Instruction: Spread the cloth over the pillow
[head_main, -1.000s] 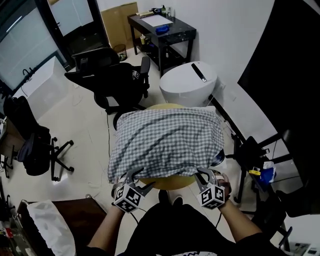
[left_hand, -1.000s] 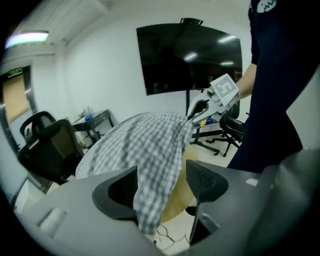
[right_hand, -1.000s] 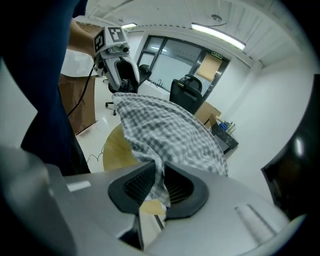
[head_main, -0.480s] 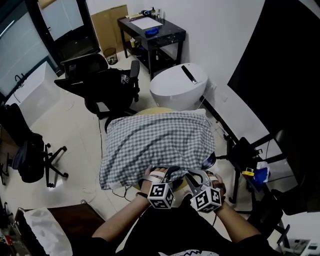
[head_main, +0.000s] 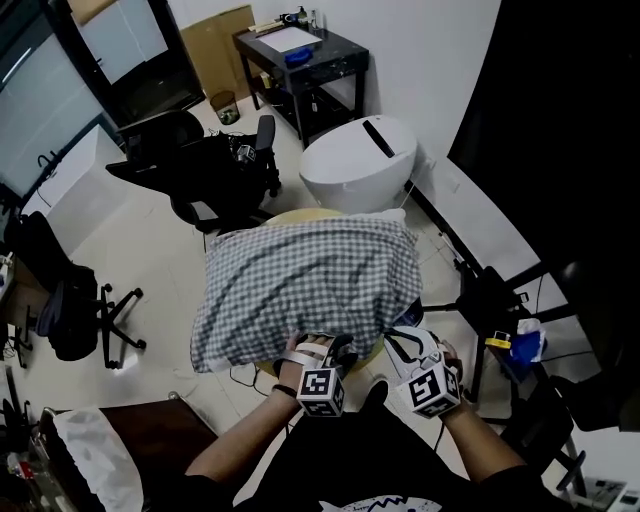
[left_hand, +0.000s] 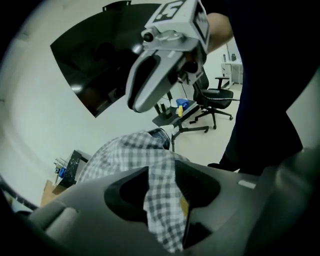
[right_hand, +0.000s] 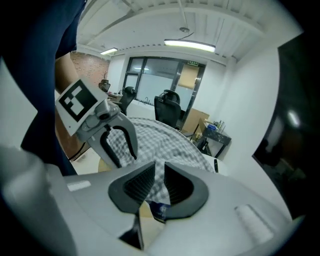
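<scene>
While clamping the near hem at two places, holding the checked cloth (head_main: 300, 280) over the pillow (head_main: 400, 216) on the round tabletop (head_main: 305, 214). Lying with the long axis running left to right across the tabletop, and stretching away from both claws toward the far edge.

Left claw (head_main: 328, 347): having just been closing, now pinching a hanging fold at about the middle of the near hem, with fabric filling the gap between the pads.

Right claw (head_main: 408, 345): gripping a thin strip of cloth at the near right corner through a narrow gap, standing just beside the left claw.

Leaving the cloth's near left corner drooping past the tabletop's left edge, well apart from both claws and nearer the left one. Judging from that slack, probably calling for a draw along the near edge to even the hem.

Head view: giving the whole spread, with only a white sliver of pillow peeping out at the far right corner, but hiding the pads behind the marker cubes (head_main: 322, 392).

Left gripper view: revealing the fold between the pads.

Right gripper view: revealing the strip in the gap, plus a blue-and-white patch (right_hand: 160, 210) beneath, too unclear for naming.
</scene>
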